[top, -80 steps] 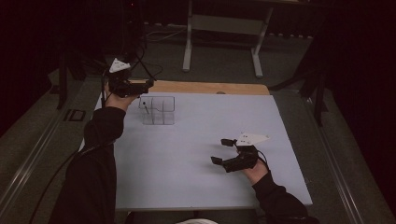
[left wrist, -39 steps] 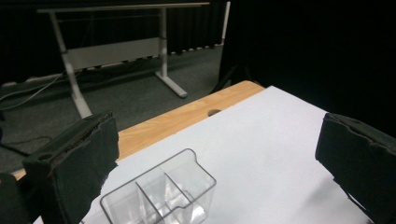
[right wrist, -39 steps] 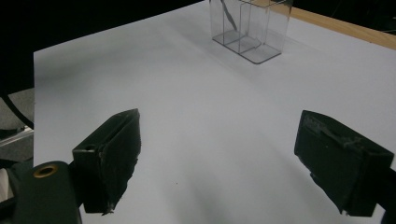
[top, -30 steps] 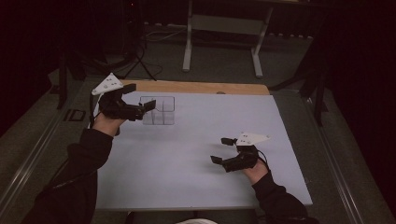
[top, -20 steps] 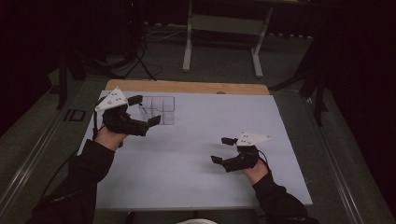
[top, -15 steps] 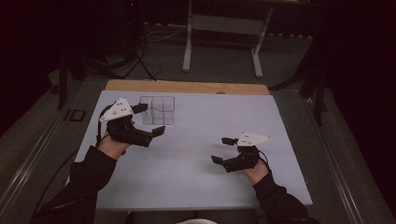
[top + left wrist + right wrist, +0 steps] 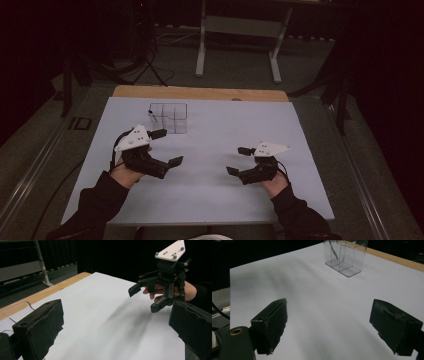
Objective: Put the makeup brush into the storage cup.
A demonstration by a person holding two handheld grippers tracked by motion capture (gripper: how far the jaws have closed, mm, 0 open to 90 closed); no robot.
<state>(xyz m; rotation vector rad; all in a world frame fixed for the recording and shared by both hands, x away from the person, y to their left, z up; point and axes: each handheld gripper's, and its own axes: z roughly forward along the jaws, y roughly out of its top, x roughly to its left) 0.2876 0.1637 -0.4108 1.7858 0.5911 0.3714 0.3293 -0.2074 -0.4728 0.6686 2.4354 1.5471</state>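
The left gripper (image 7: 166,148) is hovering wide open and empty over the left half of the pale grey worktop (image 7: 210,200), while the right gripper (image 7: 239,161), jaws likewise spread and holding nothing, is hanging above the right half. Just beyond the left gripper, near the far edge, a clear plastic box divided into compartments (image 7: 169,118) is standing upright, a thin dark stick (image 7: 154,117) leaning inside its left cell. The box is looking light, rigid and slippery, likely to skid or tip; an upper wall or divider seems the safest hold. Nothing is standing between gripper and box; a bare wooden strip (image 7: 200,93) is lining the far edge.
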